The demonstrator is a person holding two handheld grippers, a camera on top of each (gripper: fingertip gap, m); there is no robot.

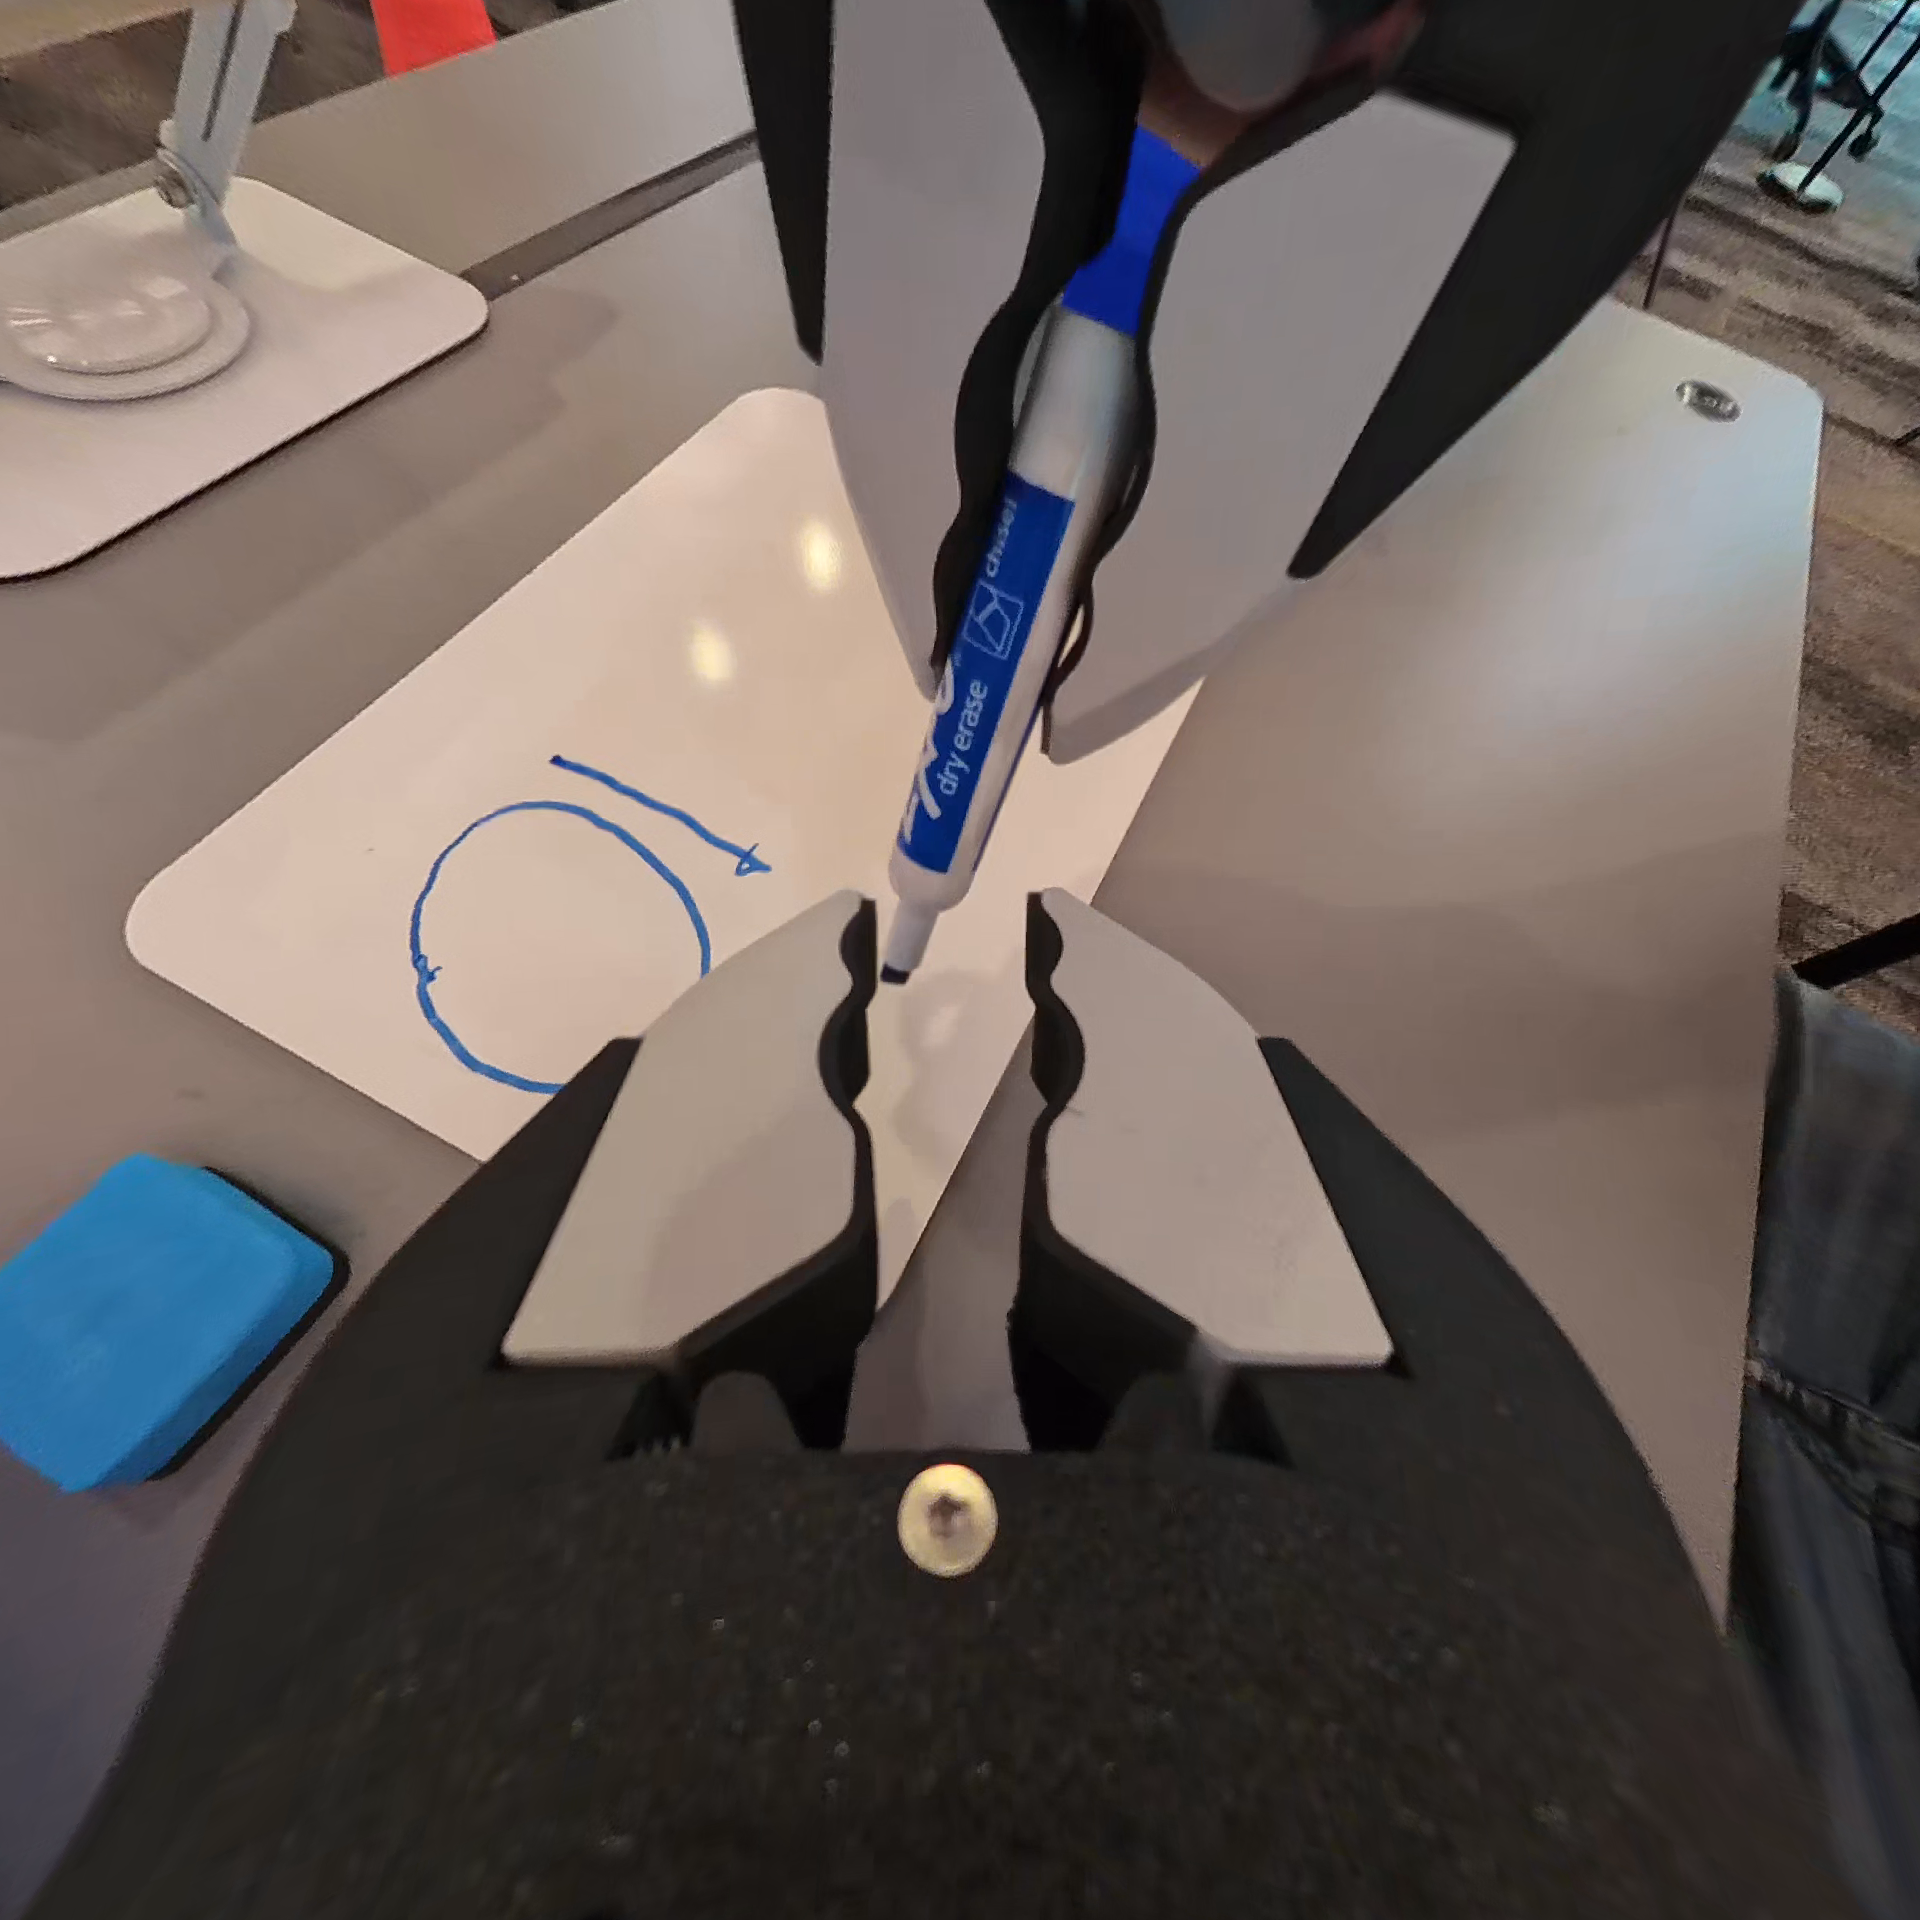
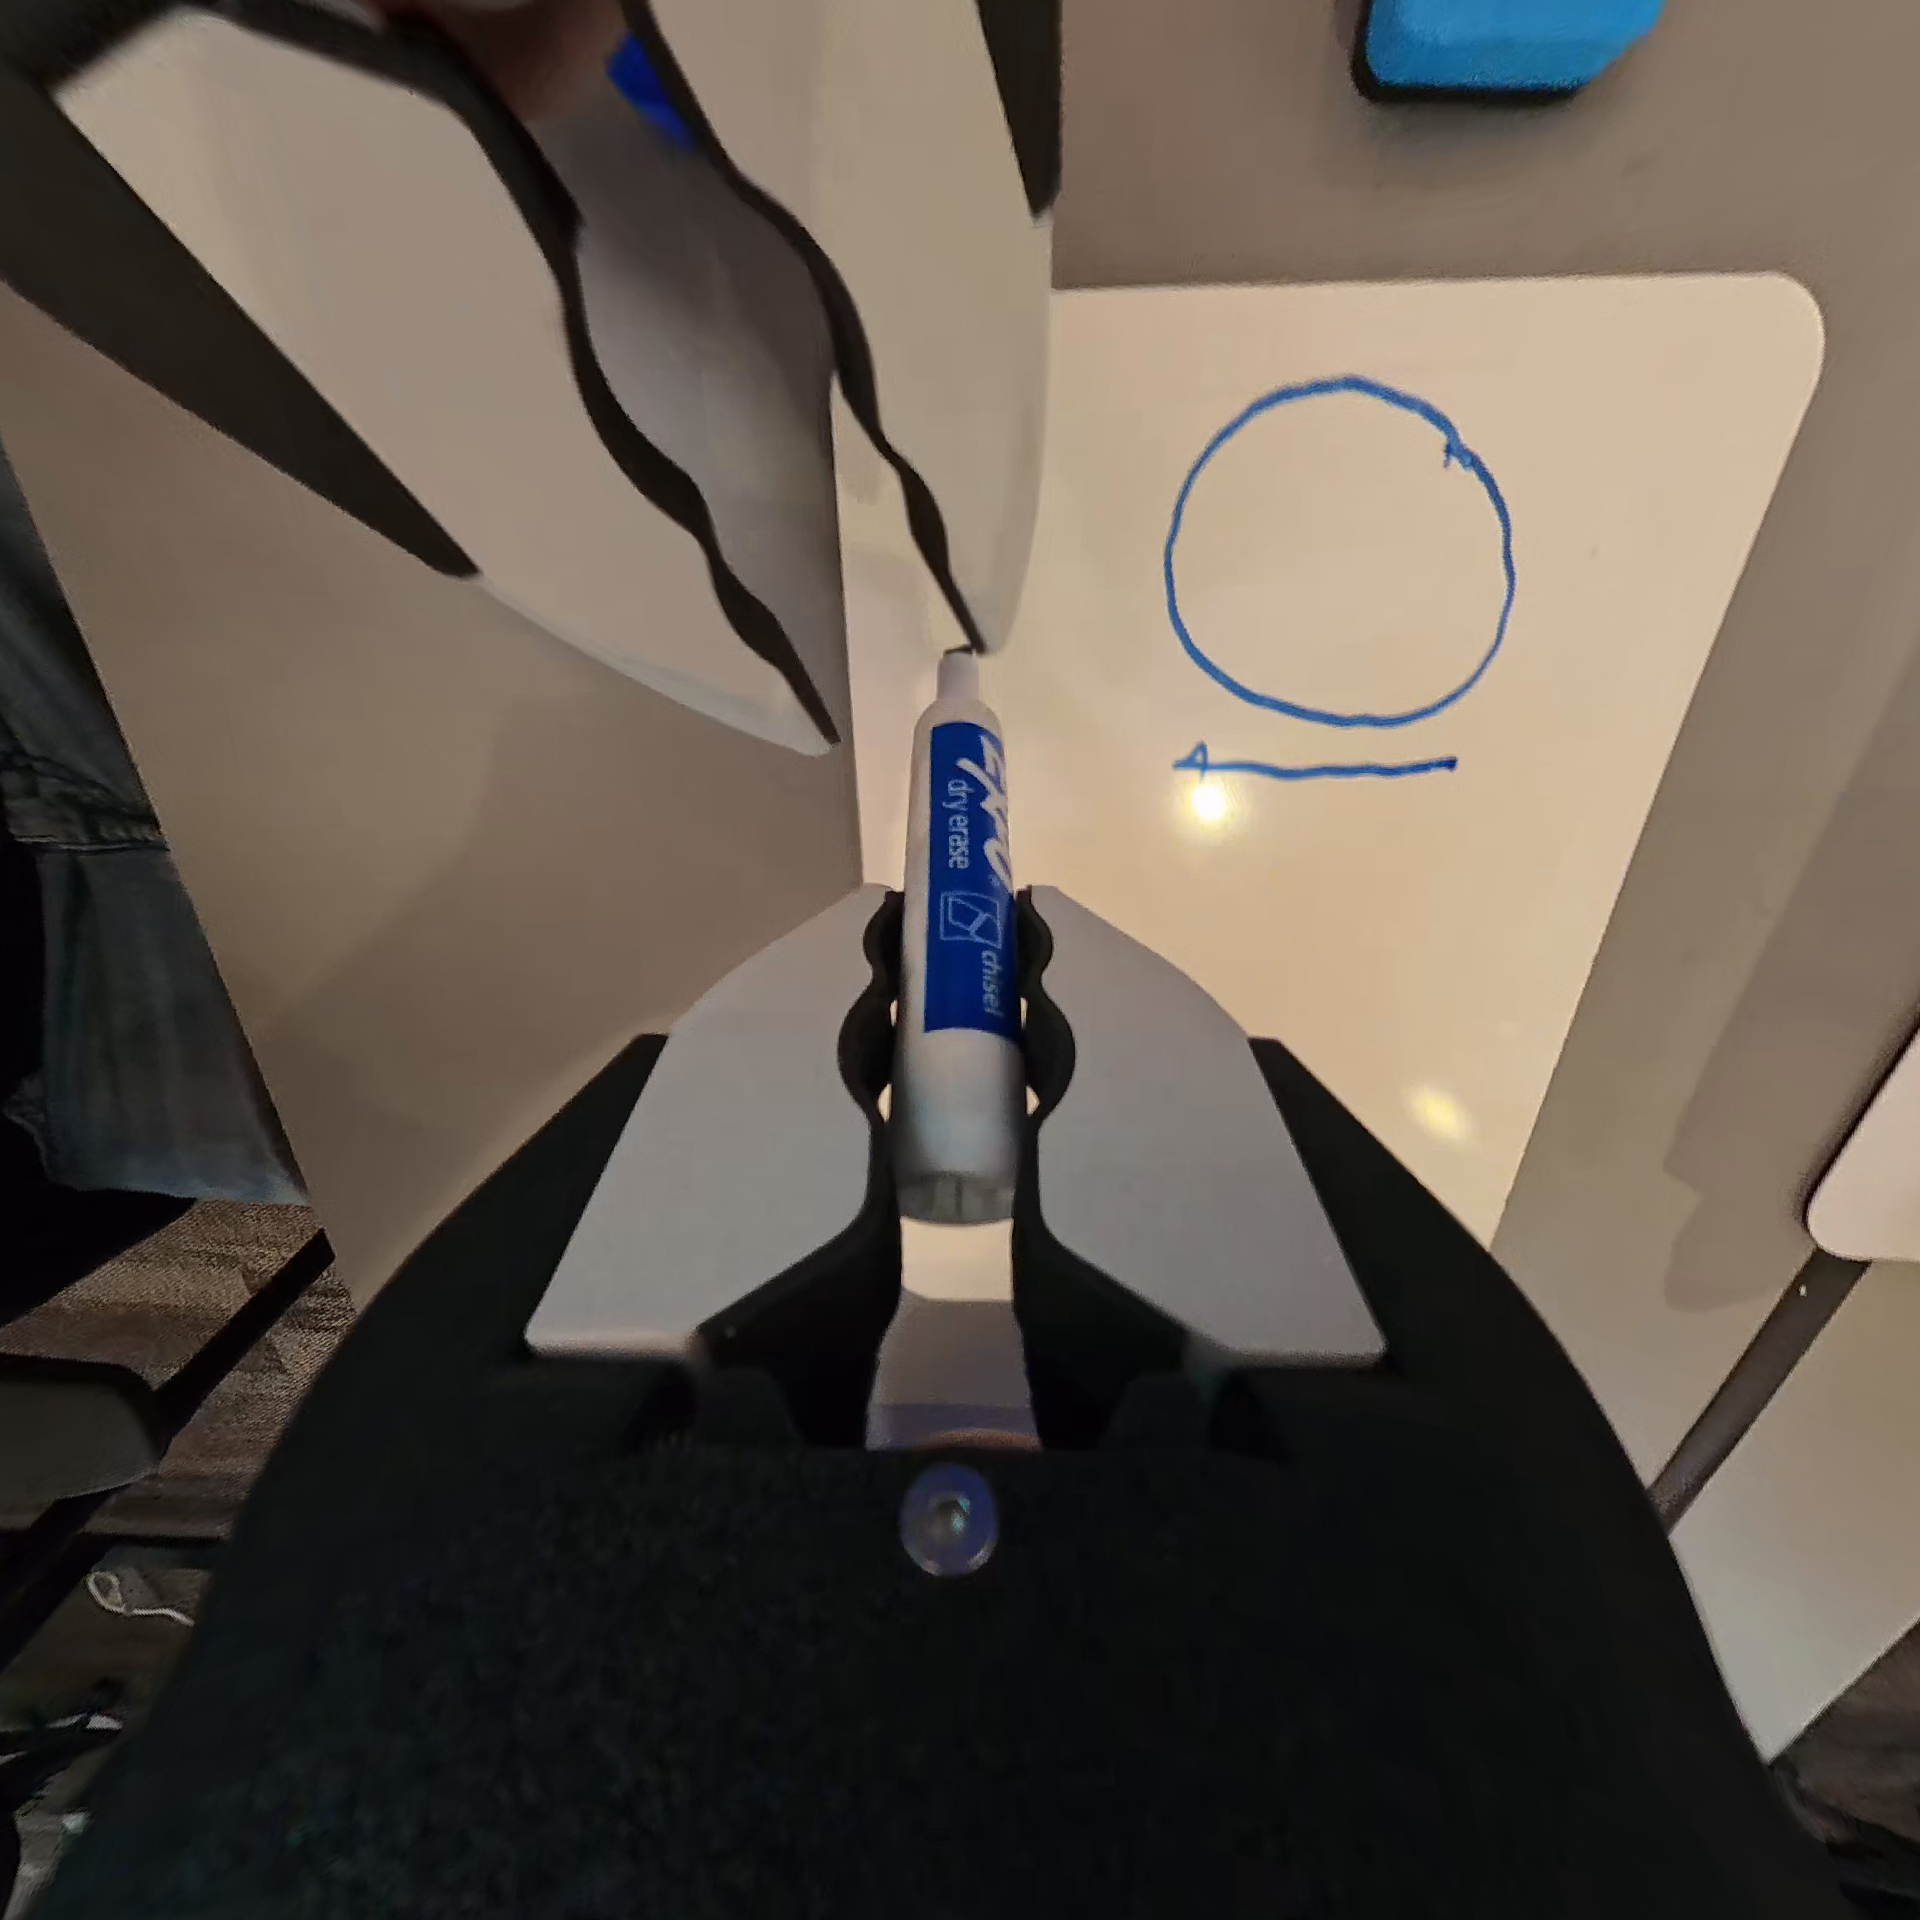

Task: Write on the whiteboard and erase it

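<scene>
With a circle (image 2: 1340,551) and an arrow (image 2: 1314,767) already drawn on the whiteboard (image 2: 1662,935), the marker (image 2: 958,935) is clamped in the right gripper (image 2: 956,904), the left gripper (image 1: 948,925) is held apart and empty, and the eraser (image 1: 145,1320) at lower left is probably needed next.

Right tool (image 2: 951,914) clamped, tilted down; left tool (image 1: 945,935) parted (tips facing).
</scene>
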